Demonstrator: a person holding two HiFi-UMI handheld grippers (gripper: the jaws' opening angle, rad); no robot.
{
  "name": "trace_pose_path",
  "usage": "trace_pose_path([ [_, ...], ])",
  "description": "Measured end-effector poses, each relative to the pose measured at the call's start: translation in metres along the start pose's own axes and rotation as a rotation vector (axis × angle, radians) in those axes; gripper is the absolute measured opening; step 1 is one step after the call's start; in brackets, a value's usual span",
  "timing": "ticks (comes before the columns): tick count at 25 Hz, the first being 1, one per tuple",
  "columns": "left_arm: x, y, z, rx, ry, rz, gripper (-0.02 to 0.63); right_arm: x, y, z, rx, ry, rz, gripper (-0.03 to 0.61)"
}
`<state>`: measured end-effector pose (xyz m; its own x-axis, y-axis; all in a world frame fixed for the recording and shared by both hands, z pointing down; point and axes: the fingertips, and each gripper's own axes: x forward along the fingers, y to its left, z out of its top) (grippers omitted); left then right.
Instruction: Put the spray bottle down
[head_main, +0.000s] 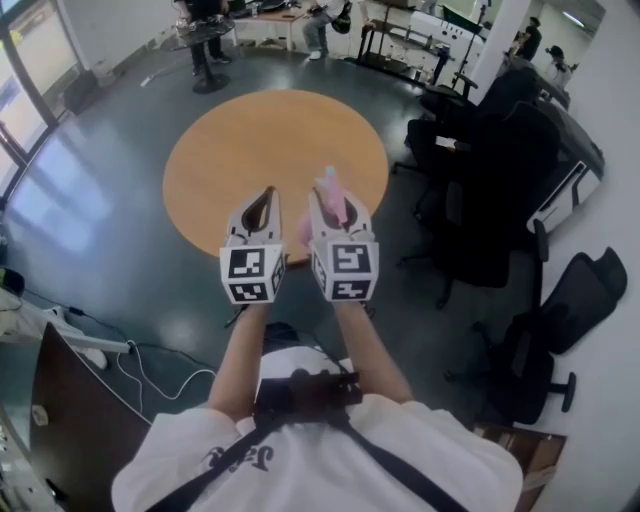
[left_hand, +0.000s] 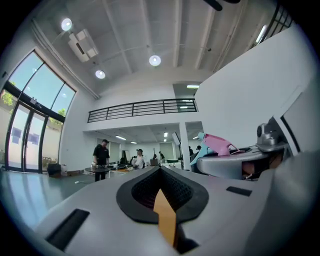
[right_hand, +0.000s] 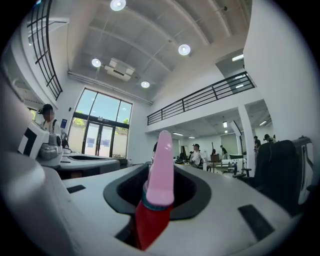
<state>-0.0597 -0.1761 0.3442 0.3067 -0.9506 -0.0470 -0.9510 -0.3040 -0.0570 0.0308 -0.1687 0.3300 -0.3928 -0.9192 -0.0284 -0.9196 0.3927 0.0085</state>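
The spray bottle (head_main: 329, 192) has a pink trigger head with a teal band and a red part below it (right_hand: 158, 175). My right gripper (head_main: 336, 203) is shut on it, and the pink head sticks out past the jaws. My left gripper (head_main: 262, 197) is held close beside it on the left, shut, with nothing inside its leaf-shaped gap (left_hand: 160, 172). Both are held level above the near edge of the round wooden table (head_main: 260, 140). In the left gripper view the bottle's pink and teal head (left_hand: 219, 144) shows at the right.
Black office chairs (head_main: 490, 190) crowd the floor right of the table, another (head_main: 545, 340) nearer me. White cables (head_main: 140, 370) and a dark desk (head_main: 70, 420) lie at lower left. People stand at far tables (head_main: 205, 30). A cardboard box (head_main: 525, 450) sits at lower right.
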Motion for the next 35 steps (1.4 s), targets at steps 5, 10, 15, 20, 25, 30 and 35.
trace_pose_path([
  [5,0.020,-0.004,-0.019,-0.022,0.056,0.015,0.012,0.014,-0.020,-0.016,0.042,0.022,-0.019,0.126],
  [10,0.048,-0.001,-0.031,-0.035,0.068,-0.001,0.012,0.038,-0.035,-0.026,0.054,0.033,-0.045,0.126],
  [15,0.088,-0.005,-0.039,-0.049,0.076,-0.037,0.012,0.067,-0.053,-0.030,0.034,0.002,-0.045,0.126],
  [20,0.127,0.011,-0.054,-0.066,0.093,-0.058,0.012,0.106,-0.059,-0.042,0.014,-0.001,-0.036,0.126],
  [25,0.168,0.021,-0.065,-0.071,0.072,-0.109,0.012,0.145,-0.071,-0.060,0.005,0.005,-0.049,0.126],
  [30,0.214,0.025,-0.078,-0.064,0.039,-0.155,0.012,0.186,-0.098,-0.081,-0.009,-0.056,-0.070,0.126],
  [35,0.253,0.033,-0.108,-0.050,0.050,-0.135,0.012,0.223,-0.128,-0.114,0.036,-0.032,-0.106,0.126],
])
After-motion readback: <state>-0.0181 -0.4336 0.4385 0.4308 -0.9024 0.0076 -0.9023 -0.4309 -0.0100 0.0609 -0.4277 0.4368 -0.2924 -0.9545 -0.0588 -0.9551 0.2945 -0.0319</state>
